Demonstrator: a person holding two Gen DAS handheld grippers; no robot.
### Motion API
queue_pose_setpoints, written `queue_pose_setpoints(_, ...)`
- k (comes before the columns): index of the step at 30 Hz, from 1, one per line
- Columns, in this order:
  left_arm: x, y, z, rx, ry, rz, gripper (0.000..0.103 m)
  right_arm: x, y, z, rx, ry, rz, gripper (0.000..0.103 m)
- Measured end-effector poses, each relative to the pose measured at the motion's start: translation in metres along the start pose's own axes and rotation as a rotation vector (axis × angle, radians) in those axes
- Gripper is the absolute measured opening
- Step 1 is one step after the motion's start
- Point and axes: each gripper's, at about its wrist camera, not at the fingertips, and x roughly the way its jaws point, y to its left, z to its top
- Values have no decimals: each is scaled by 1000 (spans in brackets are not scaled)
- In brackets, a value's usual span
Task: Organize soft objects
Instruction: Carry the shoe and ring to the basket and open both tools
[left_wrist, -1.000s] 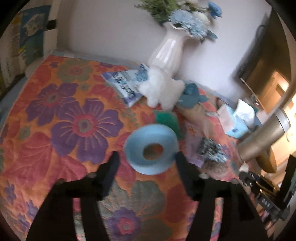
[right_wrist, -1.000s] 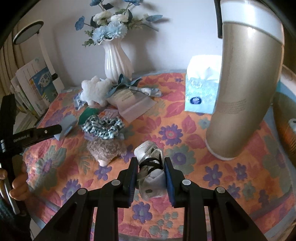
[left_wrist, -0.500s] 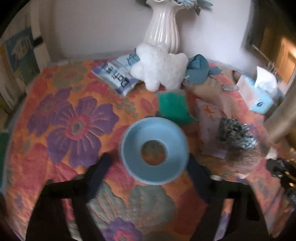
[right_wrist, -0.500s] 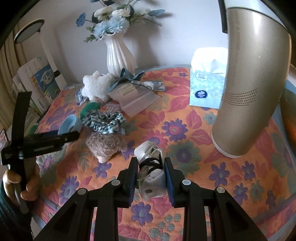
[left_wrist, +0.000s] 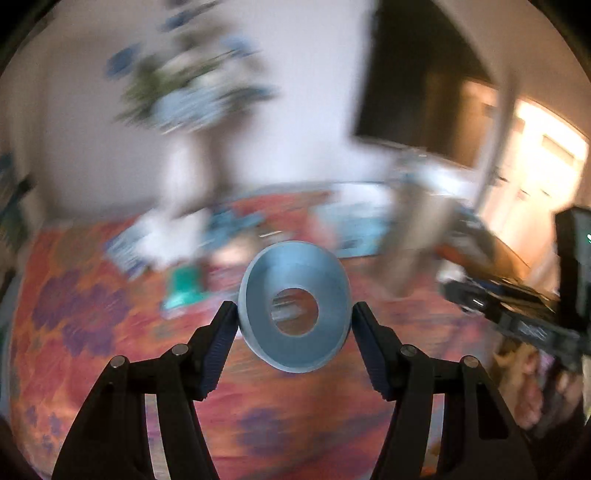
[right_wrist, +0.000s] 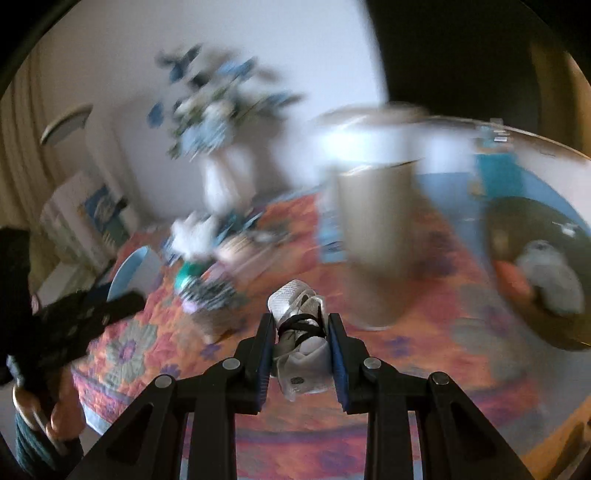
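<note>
Your left gripper (left_wrist: 293, 317) now has the blue foam ring (left_wrist: 294, 306) clamped between its pads, one pad on each side of the rim, and the ring is tilted up off the floral tablecloth (left_wrist: 92, 332). A second ago that ring lay flat on the cloth with your fingers spread wide on either side of it, not touching it; since then they have closed onto it and lifted it. From the right wrist view the ring (right_wrist: 135, 269) shows at the left, above the cloth and well left of the tall gold cylinder (right_wrist: 373, 243).

Your right gripper (right_wrist: 301, 328) is narrowed onto the white bundle with a black band (right_wrist: 301, 332), the same grip as a second ago, but the bundle now hangs clear above the cloth, just in front of the gold cylinder (both views are heavily blurred, so finer detail is lost). The white vase with blue flowers (right_wrist: 225, 177) stands behind and left of the cylinder.
</note>
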Motion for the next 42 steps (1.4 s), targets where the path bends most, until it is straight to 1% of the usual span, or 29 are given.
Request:
queue_pose_setpoints(3, 5, -66, 14, 103, -4, -110, 61, -33, -45, 8, 101, -47, -50, 27)
queue_pose_setpoints(5, 13, -113, 24, 166, 1, -183, 61, -55, -80, 13, 167, -83, -104, 27)
queue_pose_setpoints(6, 19, -131, 29, 186, 6, -204, 61, -64, -100, 16, 202, -101, -141, 27)
queue_pose_setpoints(7, 24, -151, 34, 206, 10, -222, 61, -69, -113, 19, 224, -107, -161, 27)
queue_pose_setpoints(9, 40, -186, 48, 243, -2, -230, 61, -76, -147, 27, 287, -118, -189, 27)
queue_pose_setpoints(11, 62, -214, 63, 251, 1, -243, 62, -75, -173, 37, 332, -126, -213, 27)
queue_pose_setpoints(13, 86, -233, 77, 233, 20, -263, 62, -71, -199, 46, 377, -117, -250, 27)
queue_pose_setpoints(16, 123, -249, 92, 222, 24, -239, 63, -59, -230, 55, 442, -93, -259, 27)
queue_pose_setpoints(18, 145, -261, 97, 229, 28, -229, 65, -49, -246, 58, 474, -72, -259, 28)
queue_pose_setpoints(19, 154, -265, 99, 236, 33, -225, 66, -46, -254, 58, 491, -62, -252, 29)
queue_pose_setpoints(20, 157, -272, 99, 240, 43, -227, 69, -44, -263, 57, 508, -55, -243, 32)
queue_pose_setpoints(21, 161, -275, 98, 243, 55, -228, 75, -42, -269, 56, 524, -45, -244, 36)
queue_pose_setpoints(22, 166, -280, 98, 244, 64, -228, 79, -42, -273, 54, 531, -40, -246, 49)
queue_pose_setpoints(23, 168, -283, 98, 248, 63, -228, 85, -44, -277, 51, 543, -43, -248, 56)
queue_pose_setpoints(24, 166, -284, 97, 252, 56, -230, 90, -48, -279, 49, 546, -59, -248, 57)
queue_pose_setpoints(28, 162, -286, 91, 246, 41, -244, 91, -61, -278, 46, 535, -77, -270, 57)
queue_pose_setpoints(30, 157, -283, 89, 237, 50, -268, 91, -66, -274, 44, 537, -78, -260, 57)
queue_pose_setpoints(31, 148, -280, 87, 234, 46, -285, 91, -70, -269, 43, 525, -84, -252, 57)
queue_pose_setpoints(33, 133, -273, 83, 239, 28, -288, 91, -82, -250, 40, 477, -113, -238, 57)
queue_pose_setpoints(36, 90, -251, 70, 248, -25, -270, 91, -99, -206, 31, 371, -181, -205, 57)
queue_pose_setpoints(37, 74, -240, 66, 243, -45, -247, 91, -104, -191, 28, 338, -203, -193, 59)
queue_pose_setpoints(39, 45, -212, 57, 232, -91, -168, 92, -109, -154, 23, 255, -244, -154, 61)
queue_pose_setpoints(42, 10, -165, 47, 181, -133, -1, 95, -104, -104, 22, 174, -254, -83, 62)
